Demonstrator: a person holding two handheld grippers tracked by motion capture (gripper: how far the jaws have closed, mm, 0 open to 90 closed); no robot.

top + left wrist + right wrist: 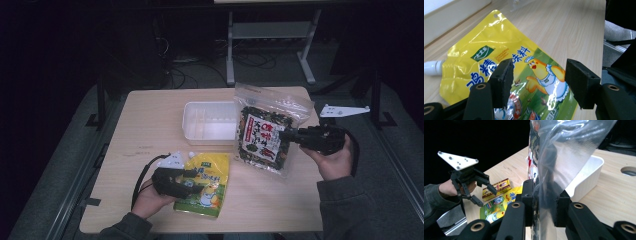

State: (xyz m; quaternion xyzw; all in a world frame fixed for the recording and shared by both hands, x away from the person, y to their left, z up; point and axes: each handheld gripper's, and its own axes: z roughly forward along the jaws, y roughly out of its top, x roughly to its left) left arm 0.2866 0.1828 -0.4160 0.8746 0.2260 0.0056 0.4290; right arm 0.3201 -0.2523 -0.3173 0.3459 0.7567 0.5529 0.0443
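The table (150, 120) carries a white tray (207, 122) at its middle, probably the place the packets are bound for. The right gripper (289, 134) is clamped on the edge of a clear bag (264, 131) of dried greens, holding it upright above the table just beside the tray. Nearer the person, the left gripper (192, 176) hovers over a yellow pouch (205, 185) lying flat, jaws apart and gripping nothing

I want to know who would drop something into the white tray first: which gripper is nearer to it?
Right. The right gripper holds the clear seaweed bag just beside the white tray; the left gripper hangs over the yellow pouch nearer the person.
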